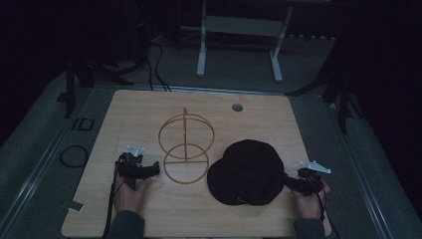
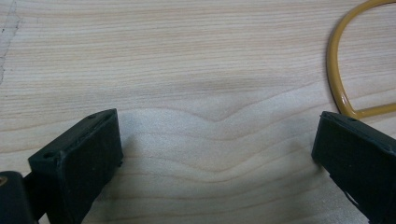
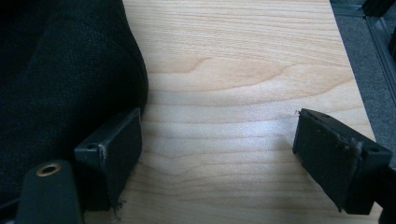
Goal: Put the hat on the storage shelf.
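A black brimmed hat (image 1: 247,172) lies crown-up on the wooden table (image 1: 149,209), right of centre. A yellow wire stand (image 1: 185,148) made of two rings on a post stands left of it. My left gripper (image 1: 147,171) rests on the table just left of the stand's base ring (image 2: 343,88), open, with bare wood between its jaws. At the hat's right brim my right gripper (image 1: 288,180) is open on the table. In the right gripper view its left jaw lies against the hat's brim (image 3: 70,84) and nothing is between the jaws.
A round cable hole (image 1: 237,107) sits near the table's far edge. Beyond the table stands a white desk frame (image 1: 239,40). Cables lie on the grey floor (image 1: 74,155) at the left. The table's right edge (image 3: 348,70) runs close to my right gripper.
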Action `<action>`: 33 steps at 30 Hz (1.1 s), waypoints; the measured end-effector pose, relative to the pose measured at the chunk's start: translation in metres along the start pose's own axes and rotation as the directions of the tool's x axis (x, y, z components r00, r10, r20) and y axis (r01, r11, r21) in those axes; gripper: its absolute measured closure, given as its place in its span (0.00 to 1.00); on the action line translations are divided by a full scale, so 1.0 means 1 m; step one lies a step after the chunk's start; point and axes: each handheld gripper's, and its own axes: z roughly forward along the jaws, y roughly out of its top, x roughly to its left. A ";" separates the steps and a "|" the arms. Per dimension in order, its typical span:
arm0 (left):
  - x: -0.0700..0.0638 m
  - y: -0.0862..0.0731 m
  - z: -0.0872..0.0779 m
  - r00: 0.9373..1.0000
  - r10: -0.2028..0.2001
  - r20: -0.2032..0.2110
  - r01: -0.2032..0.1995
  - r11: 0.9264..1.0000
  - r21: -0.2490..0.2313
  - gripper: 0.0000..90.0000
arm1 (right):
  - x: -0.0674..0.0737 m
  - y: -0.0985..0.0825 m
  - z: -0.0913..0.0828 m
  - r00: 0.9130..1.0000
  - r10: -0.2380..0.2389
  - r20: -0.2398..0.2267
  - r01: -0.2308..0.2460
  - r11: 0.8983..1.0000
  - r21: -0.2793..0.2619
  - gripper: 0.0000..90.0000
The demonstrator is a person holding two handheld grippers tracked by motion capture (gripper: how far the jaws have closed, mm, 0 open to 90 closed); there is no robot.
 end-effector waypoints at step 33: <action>0.000 0.000 0.000 1.000 0.000 0.000 0.000 1.000 0.000 0.01 | -0.003 0.013 -0.025 0.986 -0.096 -0.138 0.117 0.981 0.153 0.41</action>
